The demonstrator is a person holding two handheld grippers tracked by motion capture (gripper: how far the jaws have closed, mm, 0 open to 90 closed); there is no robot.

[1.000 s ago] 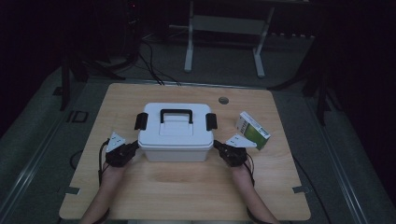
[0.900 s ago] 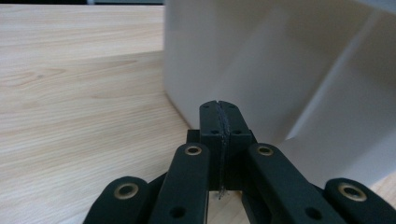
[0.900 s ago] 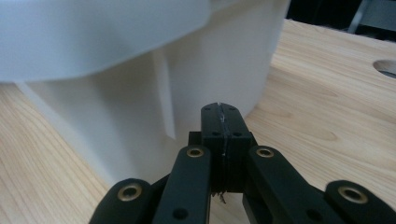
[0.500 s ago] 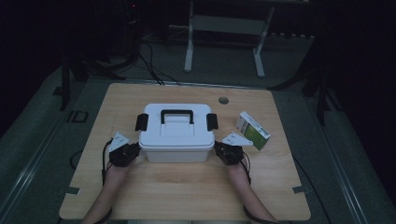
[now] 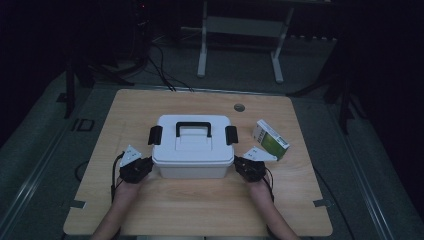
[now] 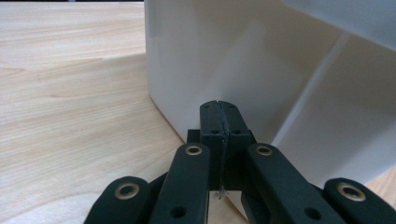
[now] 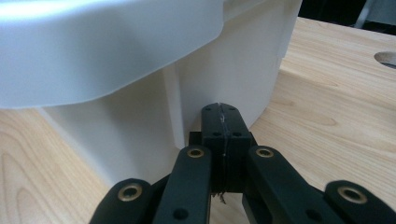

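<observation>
1. Centrally in the high view, the white lidded box was seen on the table, black handle up.
2. Left gripper and right gripper were set against the box's lower corners, jaws fully closed, nothing held.
3. Likely step: the box squeezed between both for shifting or lifting; pressure should be kept even, below the lid rim.
4. The green carton, right of centre, should be avoided.

Blocked at frame centre by the white box, black-handled, flanked tightly by the left gripper and right gripper. Small green carton obstructing right of centre. Bare table along lower frame, also upper left.
</observation>
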